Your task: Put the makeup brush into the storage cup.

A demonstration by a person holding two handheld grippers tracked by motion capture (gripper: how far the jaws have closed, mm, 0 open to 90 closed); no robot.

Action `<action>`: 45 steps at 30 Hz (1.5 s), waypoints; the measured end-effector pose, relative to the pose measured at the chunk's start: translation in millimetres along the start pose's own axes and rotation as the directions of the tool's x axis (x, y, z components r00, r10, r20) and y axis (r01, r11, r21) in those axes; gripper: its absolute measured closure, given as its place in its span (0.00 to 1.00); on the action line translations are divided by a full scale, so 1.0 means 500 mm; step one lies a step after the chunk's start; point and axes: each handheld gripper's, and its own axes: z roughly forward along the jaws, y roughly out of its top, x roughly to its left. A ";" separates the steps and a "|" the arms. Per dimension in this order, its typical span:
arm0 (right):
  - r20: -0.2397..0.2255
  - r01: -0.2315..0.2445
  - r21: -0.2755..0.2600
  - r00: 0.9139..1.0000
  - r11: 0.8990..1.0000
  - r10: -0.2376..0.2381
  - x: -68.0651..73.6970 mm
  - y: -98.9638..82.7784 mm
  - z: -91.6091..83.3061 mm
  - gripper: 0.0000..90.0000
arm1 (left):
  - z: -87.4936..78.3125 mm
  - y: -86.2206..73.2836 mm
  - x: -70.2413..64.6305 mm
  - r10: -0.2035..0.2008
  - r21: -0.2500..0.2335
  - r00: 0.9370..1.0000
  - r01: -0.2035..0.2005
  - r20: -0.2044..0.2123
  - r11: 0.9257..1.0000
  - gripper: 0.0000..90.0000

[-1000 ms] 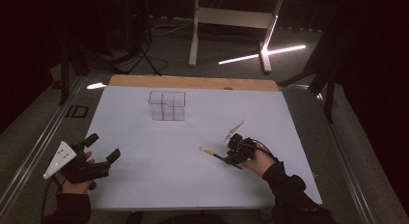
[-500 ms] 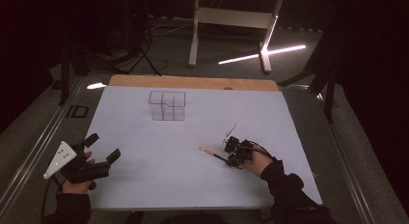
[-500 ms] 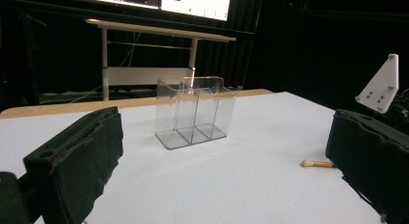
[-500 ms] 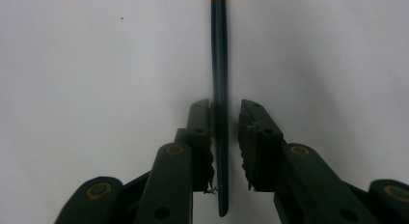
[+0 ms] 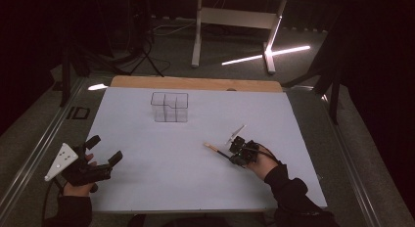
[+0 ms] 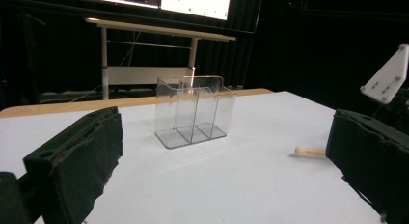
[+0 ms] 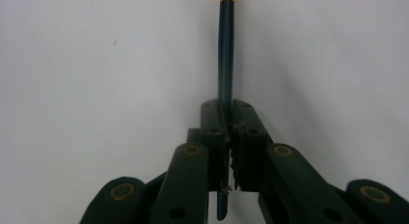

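On white table point(image 5: 161, 183), right claw point(image 7: 226, 119) clamped on brush point(image 7: 225, 55).

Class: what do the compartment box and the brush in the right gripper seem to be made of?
Compartment box: probably clear glossy plastic, since the table shows through its walls. Brush: dark blue handle, lacquered wood or plastic, cannot tell which; its gold band looks metallic. The right gripper clamps it.

On the white table point(image 5: 147, 188) stood one clear plastic three-compartment organiser point(image 5: 170, 107), and there was one dark-handled brush with a gold ferrule point(image 7: 225, 55); two black grippers were there.
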 end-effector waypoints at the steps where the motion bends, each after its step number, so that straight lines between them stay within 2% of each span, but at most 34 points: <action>1: -0.003 -0.016 -0.019 1.000 1.000 0.016 -0.001 -0.002 -0.006 0.94 | 0.000 0.000 0.000 0.000 0.002 1.000 0.000 -0.001 1.000 0.00; 5: -0.023 -0.058 -0.082 0.998 0.995 0.056 -0.007 -0.007 -0.023 0.94 | 0.001 0.000 -0.003 0.002 0.002 1.000 -0.002 0.001 1.000 0.00; 7: -0.052 -0.076 -0.112 0.996 0.991 0.071 -0.010 -0.009 -0.029 0.94 | 0.001 0.000 -0.003 0.003 0.002 1.000 -0.003 0.000 1.000 0.00; 12: -0.084 -0.097 -0.149 0.993 0.984 0.085 -0.011 -0.015 -0.042 0.94 | 0.002 -0.001 -0.002 0.002 0.007 1.000 -0.002 -0.001 1.000 0.00; 13: -0.101 -0.108 -0.165 0.991 0.980 0.092 -0.012 -0.017 -0.045 0.94 | 0.003 -0.001 -0.003 0.002 0.009 1.000 -0.002 0.000 1.000 0.00; 15: -0.103 -0.110 -0.179 0.990 0.978 0.092 -0.010 -0.019 -0.052 0.94 | 0.004 -0.001 -0.004 0.003 0.012 1.000 -0.003 0.001 1.000 0.00; 17: -0.121 -0.130 -0.211 0.987 0.969 0.106 -0.011 -0.024 -0.060 0.94 | 0.006 -0.001 -0.006 0.001 0.015 1.000 -0.001 0.003 1.000 0.00; 18: -0.115 -0.126 -0.225 0.988 0.966 0.102 -0.010 -0.025 -0.065 0.94 | 0.007 -0.001 -0.007 -0.001 0.017 1.000 0.000 0.006 1.000 0.00; 23: -0.151 -0.141 -0.306 0.984 0.942 0.099 -0.008 -0.036 -0.084 0.94 | 0.015 0.001 -0.015 -0.022 0.048 0.999 0.021 0.028 0.999 0.00; 24: -0.159 -0.150 -0.332 0.982 0.931 0.101 -0.009 -0.040 -0.087 0.94 | 0.017 0.001 -0.017 -0.030 0.051 0.999 0.029 0.028 0.998 0.00; 25: -0.163 -0.157 -0.340 0.981 0.927 0.106 -0.009 -0.042 -0.090 0.94 | 0.019 0.002 -0.019 -0.041 0.054 0.999 0.039 0.032 0.998 0.00; 27: -0.177 -0.166 -0.374 0.979 0.912 0.105 -0.010 -0.048 -0.094 0.94 | 0.021 0.005 -0.024 -0.055 0.060 0.998 0.052 0.040 0.997 0.00; 28: -0.177 -0.174 -0.379 0.978 0.909 0.114 -0.009 -0.050 -0.095 0.94 | 0.023 0.006 -0.027 -0.061 0.060 0.997 0.058 0.046 0.996 0.00; 32: -0.203 -0.196 -0.434 0.972 0.879 0.117 -0.013 -0.057 -0.101 0.94 | 0.030 0.009 -0.035 -0.090 0.053 0.993 0.086 0.074 0.995 0.00; 33: -0.215 -0.214 -0.448 0.968 0.868 0.128 -0.014 -0.058 -0.102 0.94 | 0.032 0.010 -0.038 -0.097 0.055 0.992 0.092 0.079 0.994 0.00; 35: -0.238 -0.226 -0.459 0.963 0.859 0.126 -0.017 -0.058 -0.102 0.94 | 0.039 0.012 -0.043 -0.107 0.056 0.990 0.102 0.092 0.993 0.00; 36: -0.278 -0.254 -0.471 0.952 0.845 0.132 -0.020 -0.060 -0.101 0.94 | 0.042 0.013 -0.044 -0.109 0.059 0.989 0.104 0.096 0.993 0.00; 37: -0.290 -0.266 -0.474 0.947 0.840 0.136 -0.022 -0.060 -0.101 0.94 | 0.045 0.014 -0.046 -0.110 0.063 0.989 0.104 0.101 0.993 0.00; 38: -0.290 -0.266 -0.475 0.947 0.839 0.137 -0.022 -0.059 -0.101 0.94 | 0.048 0.016 -0.049 -0.112 0.063 0.988 0.106 0.108 0.992 0.00; 39: -0.311 -0.282 -0.477 0.940 0.832 0.140 -0.023 -0.060 -0.100 0.94 | 0.051 0.018 -0.051 -0.117 0.067 0.986 0.110 0.116 0.992 0.00; 40: -0.332 -0.305 -0.482 0.931 0.822 0.151 -0.026 -0.060 -0.099 0.94 | 0.054 0.020 -0.055 -0.119 0.071 0.985 0.110 0.125 0.991 0.00; 41: -0.340 -0.311 -0.486 0.928 0.817 0.151 -0.027 -0.061 -0.099 0.94 | 0.057 0.024 -0.058 -0.117 0.075 0.983 0.108 0.138 0.991 0.00; 42: -0.372 -0.335 -0.487 0.915 0.806 0.156 -0.030 -0.062 -0.099 0.94 | 0.059 0.026 -0.061 -0.123 0.079 0.982 0.112 0.146 0.991 0.00; 45: -0.407 -0.365 -0.489 0.899 0.792 0.163 -0.033 -0.063 -0.098 0.94 | 0.070 0.037 -0.071 -0.137 0.106 0.975 0.119 0.174 0.987 0.00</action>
